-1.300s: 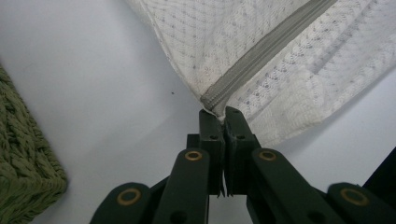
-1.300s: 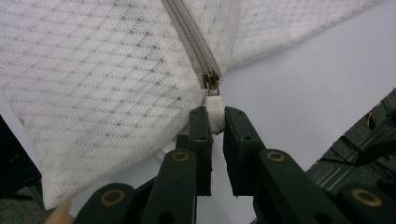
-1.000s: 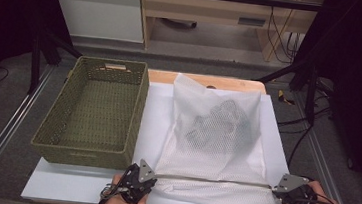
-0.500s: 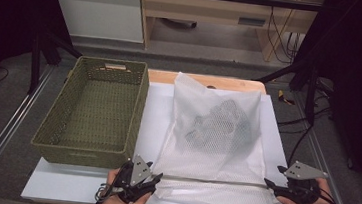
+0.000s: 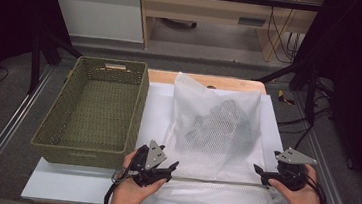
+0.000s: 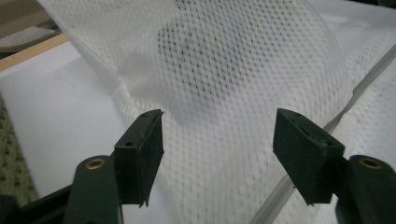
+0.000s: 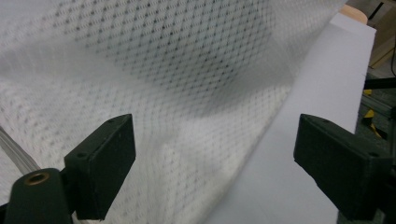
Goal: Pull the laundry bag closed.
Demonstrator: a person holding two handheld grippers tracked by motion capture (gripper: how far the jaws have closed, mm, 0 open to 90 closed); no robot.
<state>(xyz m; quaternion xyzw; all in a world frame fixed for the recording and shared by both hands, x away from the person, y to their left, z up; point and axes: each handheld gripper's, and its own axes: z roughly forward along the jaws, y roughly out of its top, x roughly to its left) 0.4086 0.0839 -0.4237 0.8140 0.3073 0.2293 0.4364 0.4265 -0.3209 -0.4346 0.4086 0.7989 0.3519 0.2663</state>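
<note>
High view: your left gripper and right gripper sit at the two near corners of the white mesh bag, which lies flat on the white board with a dark bundle inside it, nearer the far end. The zip line runs between the two grippers. Both sets of jaws have just been opening and now stand apart with no mesh pinched between them. My reading: you have just let go of the bag's near edge, so the release step is in hand.

The green woven basket stands empty just left of the bag, its right wall near the left gripper. The board's right edge is close to your right hand; the near edge runs under both wrists.

Left gripper view: jaws well apart, mesh lying flat beyond and below them, zip line off to the right.

Right gripper view: jaws at full spread, bag edge on the left, bare board on the right.

Next move, as I judge it: a fresh grip on the mesh, low and square, then lift clear of the basket wall. Room is freest straight up and towards you.
</note>
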